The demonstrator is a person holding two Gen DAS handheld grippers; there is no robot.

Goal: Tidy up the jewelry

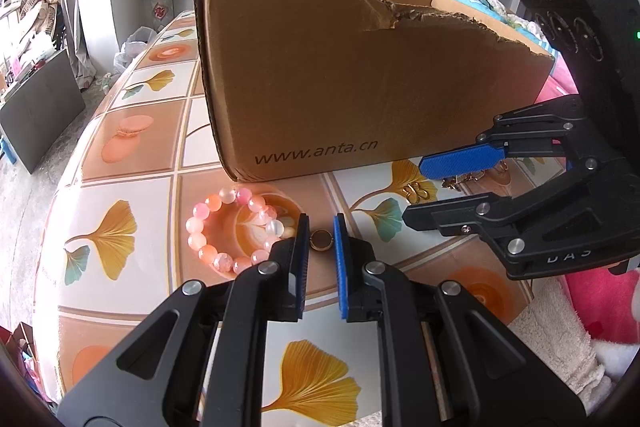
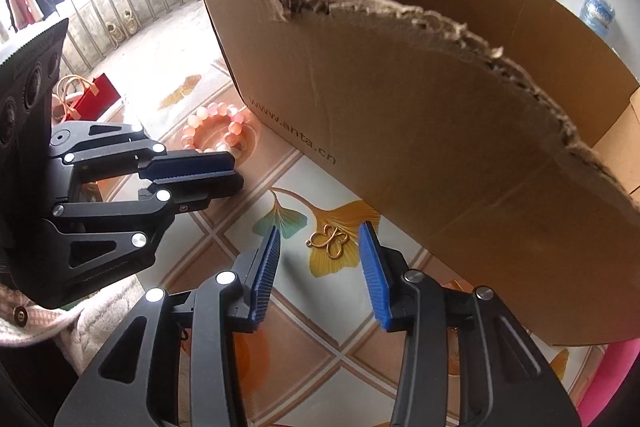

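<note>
Left tool [image 1: 321,239] pinches ring [image 1: 321,239] — right tool [image 2: 320,241] straddles pendant [image 2: 331,239], near box [image 2: 420,131].

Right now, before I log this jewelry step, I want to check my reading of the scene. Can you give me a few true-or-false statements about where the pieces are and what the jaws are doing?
1. The pink bead bracelet lies on the table, outside the cardboard box. True.
2. The right gripper is clamped on the bracelet. False: its jaws stand open on either side of a gold butterfly-shaped piece on the table.
3. The box's near wall has a torn upper edge. True.
4. The gold ring is inside the box. False: it sits between the jaws of the left gripper, in front of the box.
</note>
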